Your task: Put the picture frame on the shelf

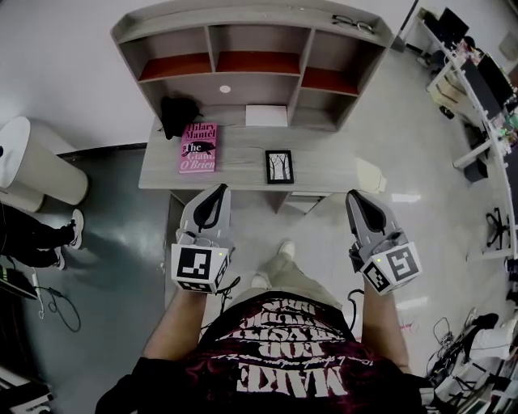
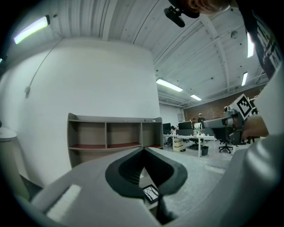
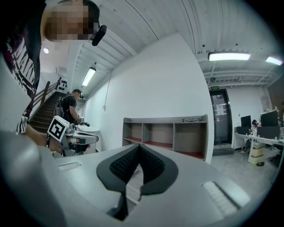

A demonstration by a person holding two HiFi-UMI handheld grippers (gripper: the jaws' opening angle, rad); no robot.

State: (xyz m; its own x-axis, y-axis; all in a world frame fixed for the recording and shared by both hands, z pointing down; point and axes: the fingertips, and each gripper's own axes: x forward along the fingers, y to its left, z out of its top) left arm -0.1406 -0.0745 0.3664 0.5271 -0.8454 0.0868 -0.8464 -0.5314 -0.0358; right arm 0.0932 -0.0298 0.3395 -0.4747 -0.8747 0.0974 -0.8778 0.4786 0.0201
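Observation:
The small black picture frame (image 1: 279, 166) lies flat near the front edge of the grey desk (image 1: 324, 166). It also shows through the gap under the left jaws (image 2: 150, 192). The grey shelf unit (image 1: 243, 14) with red boards stands at the back of the desk, its compartments bare (image 2: 111, 119) (image 3: 164, 119). My left gripper (image 1: 217, 192) (image 2: 143, 150) hovers just short of the desk's front edge, left of the frame, its jaws together and holding nothing. To the frame's right my right gripper (image 1: 354, 196) (image 3: 139, 146) hangs off the desk's front corner, shut and holding nothing.
On the desk lie a pink book (image 1: 199, 147), a black object (image 1: 178, 113) and a white box (image 1: 266, 116). Glasses (image 1: 354, 23) rest on the shelf top. A white round bin (image 1: 40, 162) stands at the left, office desks (image 1: 477, 81) at the right. A person (image 3: 71, 104) stands near the stairs.

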